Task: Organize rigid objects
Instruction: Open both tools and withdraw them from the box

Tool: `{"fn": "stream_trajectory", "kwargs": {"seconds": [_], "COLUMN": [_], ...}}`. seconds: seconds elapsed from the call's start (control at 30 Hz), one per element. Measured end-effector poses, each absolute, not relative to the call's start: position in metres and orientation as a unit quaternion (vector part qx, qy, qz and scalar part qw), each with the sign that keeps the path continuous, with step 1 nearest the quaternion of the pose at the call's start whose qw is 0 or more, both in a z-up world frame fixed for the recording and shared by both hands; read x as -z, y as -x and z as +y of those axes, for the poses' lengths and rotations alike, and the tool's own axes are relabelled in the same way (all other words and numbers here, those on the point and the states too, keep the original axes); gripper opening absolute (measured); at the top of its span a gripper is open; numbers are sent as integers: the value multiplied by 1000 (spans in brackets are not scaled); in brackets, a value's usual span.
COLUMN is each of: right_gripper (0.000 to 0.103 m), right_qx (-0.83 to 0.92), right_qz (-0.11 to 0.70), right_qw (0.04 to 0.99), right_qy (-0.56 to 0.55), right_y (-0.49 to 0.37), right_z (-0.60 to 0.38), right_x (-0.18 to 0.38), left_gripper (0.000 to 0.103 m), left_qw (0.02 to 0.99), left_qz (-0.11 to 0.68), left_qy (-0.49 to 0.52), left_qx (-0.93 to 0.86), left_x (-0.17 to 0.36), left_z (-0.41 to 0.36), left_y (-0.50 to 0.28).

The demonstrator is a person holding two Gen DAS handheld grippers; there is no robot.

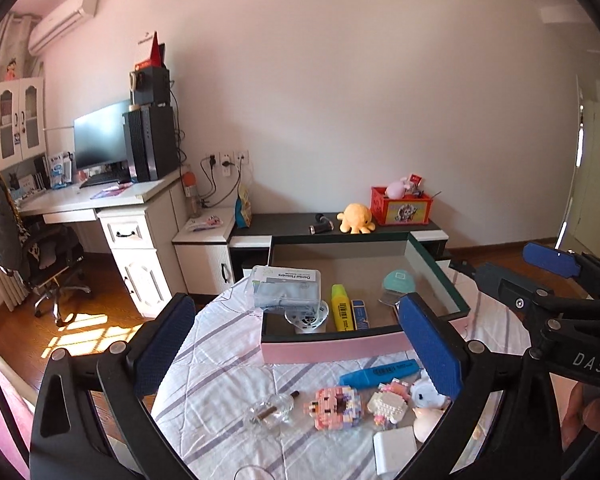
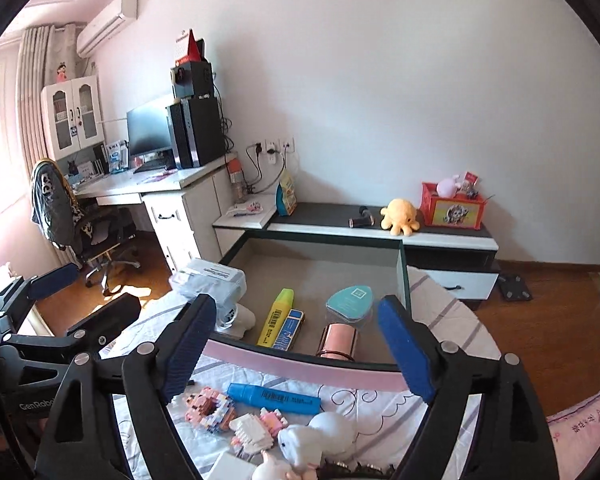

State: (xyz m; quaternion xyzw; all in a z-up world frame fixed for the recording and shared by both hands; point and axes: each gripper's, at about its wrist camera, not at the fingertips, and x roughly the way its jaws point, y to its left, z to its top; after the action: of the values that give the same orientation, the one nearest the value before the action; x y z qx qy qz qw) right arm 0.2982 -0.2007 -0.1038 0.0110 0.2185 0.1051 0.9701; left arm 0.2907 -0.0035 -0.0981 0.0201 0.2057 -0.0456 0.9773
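A pink-fronted storage box sits on the bed and holds a yellow highlighter, a blue pack, a teal case, a copper cup, a white fan and a floss box. In front lie a blue highlighter, block figures, a glass dish and white toys. My left gripper is open and empty above them. My right gripper is open and empty; it also shows in the left wrist view.
A low black-and-white cabinet behind the bed carries a yellow plush octopus and a red toy crate. A desk with monitor and computer and an office chair stand at left. Wooden floor lies around the bed.
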Motion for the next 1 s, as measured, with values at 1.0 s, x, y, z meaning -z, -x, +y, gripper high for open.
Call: {"fn": "stream_trajectory", "kwargs": {"seconds": [1.0], "right_gripper": [103], "right_qx": [-28], "right_qz": [103], "right_qw": [994], "right_qy": [3], "right_y": [-69], "right_z": [-198], "right_x": [75], "left_gripper": [103], "left_qw": [994], "left_qz": [102], "left_qy": [-31], "left_qx": [10], "left_x": [72], "left_z": [-13], "left_y": [-93]}}
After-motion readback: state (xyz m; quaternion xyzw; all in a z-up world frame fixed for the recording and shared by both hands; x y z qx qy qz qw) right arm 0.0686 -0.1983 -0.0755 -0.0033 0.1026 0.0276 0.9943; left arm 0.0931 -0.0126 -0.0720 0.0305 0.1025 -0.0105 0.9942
